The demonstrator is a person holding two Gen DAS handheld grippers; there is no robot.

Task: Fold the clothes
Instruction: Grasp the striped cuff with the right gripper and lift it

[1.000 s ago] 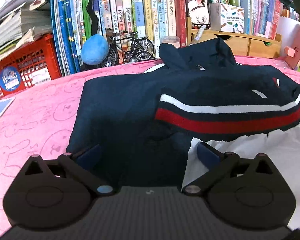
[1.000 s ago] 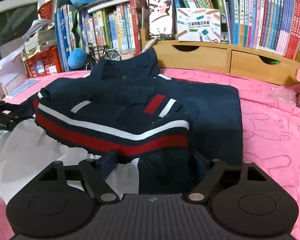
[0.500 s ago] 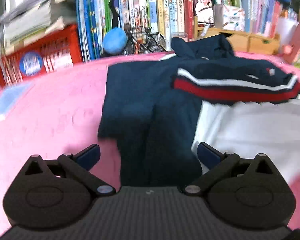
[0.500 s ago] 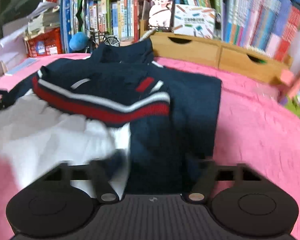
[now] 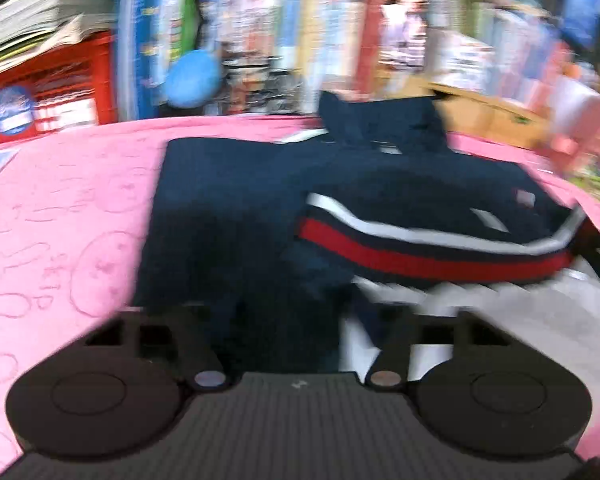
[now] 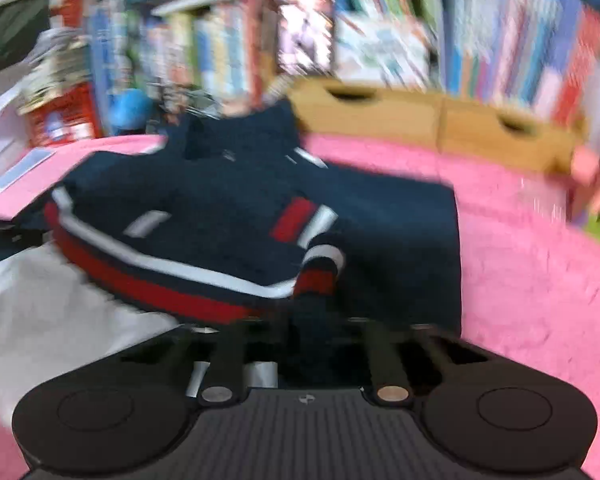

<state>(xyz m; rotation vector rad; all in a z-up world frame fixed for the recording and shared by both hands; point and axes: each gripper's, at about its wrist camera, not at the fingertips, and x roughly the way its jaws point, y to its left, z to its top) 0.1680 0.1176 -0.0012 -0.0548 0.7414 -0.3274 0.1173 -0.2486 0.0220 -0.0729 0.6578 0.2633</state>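
A navy jacket (image 5: 240,208) with a red-and-white striped band (image 5: 420,256) lies partly folded on the pink cover (image 5: 60,220). White cloth (image 5: 520,320) shows below the band. My left gripper (image 5: 296,320) sits at the jacket's near left edge, its fingers drawn in with navy cloth between them. In the right wrist view the same jacket (image 6: 228,208) and band (image 6: 160,284) appear. My right gripper (image 6: 306,332) has its fingers closed in on the near right edge. Both views are motion-blurred, and cloth hides the pads.
Books line the back wall. A red crate (image 5: 60,92) and a blue ball (image 5: 194,78) stand at the back left, a wooden drawer box (image 6: 440,120) at the back right. Bare pink cover (image 6: 540,260) stretches to the right of the jacket.
Both grippers' fingers have drawn inward from wide open onto the jacket's near edge. Both cameras are moving quickly, and the blue pads have gone out of sight.
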